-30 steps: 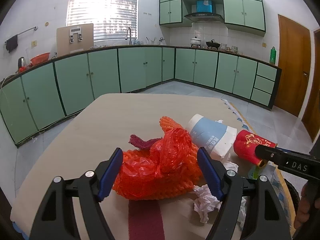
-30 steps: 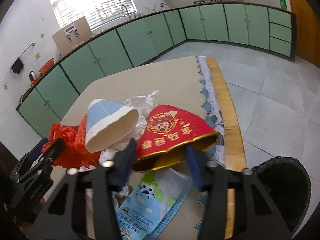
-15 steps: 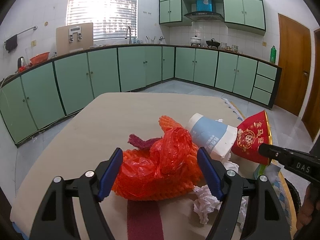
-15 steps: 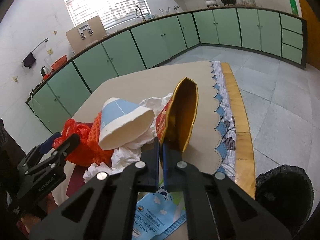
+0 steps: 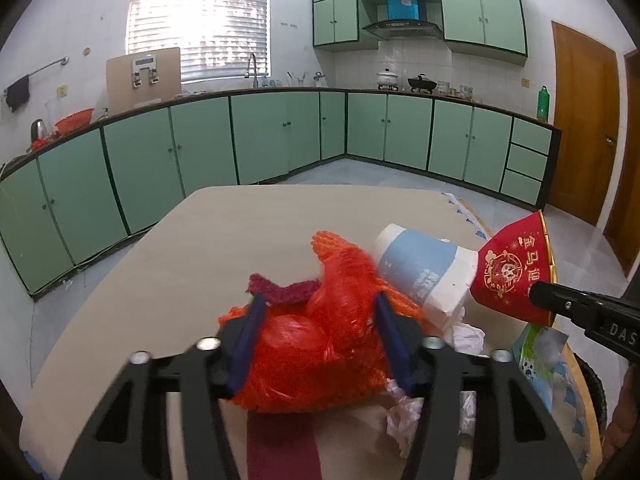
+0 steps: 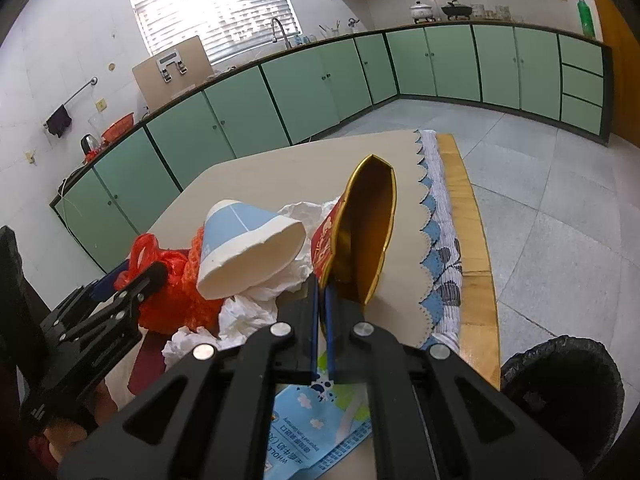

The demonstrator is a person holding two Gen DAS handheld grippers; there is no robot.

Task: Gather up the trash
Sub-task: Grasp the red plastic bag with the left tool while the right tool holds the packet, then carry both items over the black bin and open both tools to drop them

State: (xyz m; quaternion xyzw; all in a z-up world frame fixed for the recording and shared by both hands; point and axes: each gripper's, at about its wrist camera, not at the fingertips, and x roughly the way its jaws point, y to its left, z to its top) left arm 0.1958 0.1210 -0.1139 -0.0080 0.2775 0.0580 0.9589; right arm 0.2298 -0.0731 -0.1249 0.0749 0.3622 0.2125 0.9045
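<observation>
Table (image 5: 168, 264): beige cover, scalloped blue-white cloth showing at the far right edge; near edge cut off by both views.

Left gripper (image 5: 318, 338): jaws have just been closing around the red bag (image 5: 320, 344), blue pads pressed into its crumpled plastic on both sides. The bag's underside and how much of it lies on the table are hidden by the gripper body.

Net (image 5: 332, 242): orange mesh, mostly buried behind the bag; only a tip pokes up.

Cloth (image 5: 280, 290): dark maroon scrap behind the bag (a maroon strip also runs under the gripper; I cannot tell if it is the same piece).

Cup (image 6: 248, 248): blue-and-white paper cup on its side, mouth toward the right gripper, resting on crumpled tissue (image 6: 248, 308).

Right gripper (image 6: 322, 312): jaws clamped fully together on the rim of the red cup (image 6: 360, 232), squashed flat and standing on end, gold lining showing; its printed characters are legible only in the left view.

Carton (image 6: 316, 424): flattened blue milk pack under the right gripper, largely covered.

Bin (image 6: 560, 392): black-lined, on the floor just beside the table's right edge, cut off at the frame corner; contents not visible.

Hand (image 6: 64, 428): only a sliver shows, behind the left gripper.
</observation>
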